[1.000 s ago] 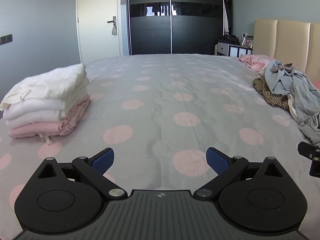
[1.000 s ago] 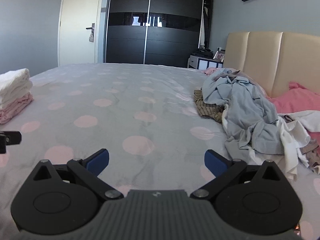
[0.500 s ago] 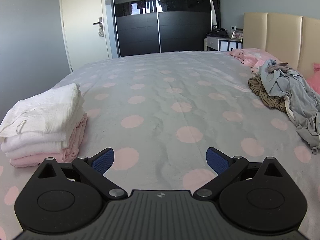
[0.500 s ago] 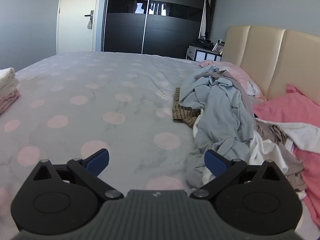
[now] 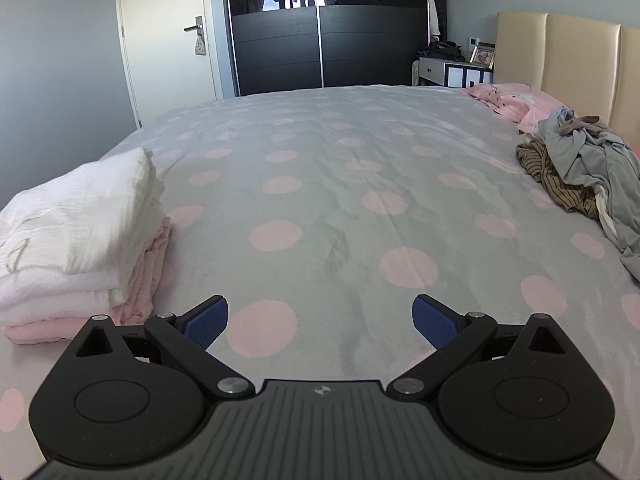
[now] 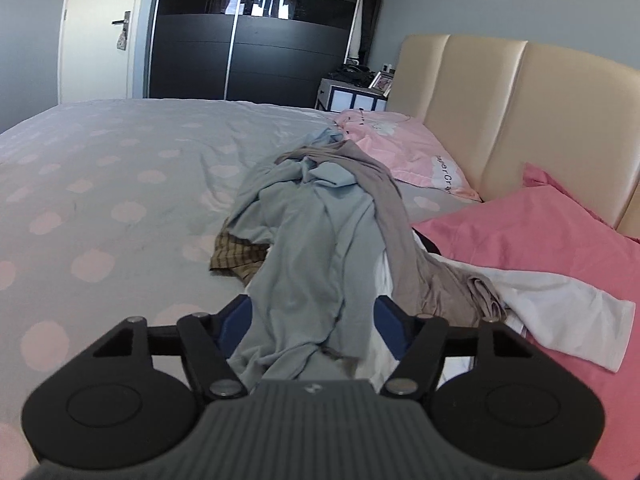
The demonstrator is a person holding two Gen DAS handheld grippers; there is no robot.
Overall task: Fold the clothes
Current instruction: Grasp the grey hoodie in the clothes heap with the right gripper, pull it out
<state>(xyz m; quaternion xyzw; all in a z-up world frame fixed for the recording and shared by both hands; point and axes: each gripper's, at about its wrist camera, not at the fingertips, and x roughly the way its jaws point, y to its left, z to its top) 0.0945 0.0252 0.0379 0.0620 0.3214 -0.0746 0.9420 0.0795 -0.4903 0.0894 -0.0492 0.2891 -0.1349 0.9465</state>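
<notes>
A heap of unfolded clothes lies by the headboard: a light blue garment (image 6: 316, 232) on top, a taupe one (image 6: 408, 256), a brown striped one (image 6: 236, 252) and a white one (image 6: 560, 312). My right gripper (image 6: 312, 320) is over the near end of the blue garment. Its jaws are closing with that cloth between them, and the blue pads (image 6: 236, 320) sit at its edges. My left gripper (image 5: 320, 322) stands open and empty over the dotted bedspread (image 5: 340, 184). A folded stack of white and pink clothes (image 5: 80, 224) lies to its left. The heap (image 5: 580, 168) shows far right.
Pink pillows (image 6: 520, 240) lie against the beige headboard (image 6: 500, 92) right of the heap. A dark sliding wardrobe (image 5: 320, 40), a door (image 5: 168, 40) and a nightstand (image 5: 452, 72) stand beyond the bed. Bare bedspread stretches between the stack and the heap.
My right gripper has swung right across the bed to the heap and its jaws have narrowed around the blue garment. The left gripper has drifted closer to the folded stack, still open.
</notes>
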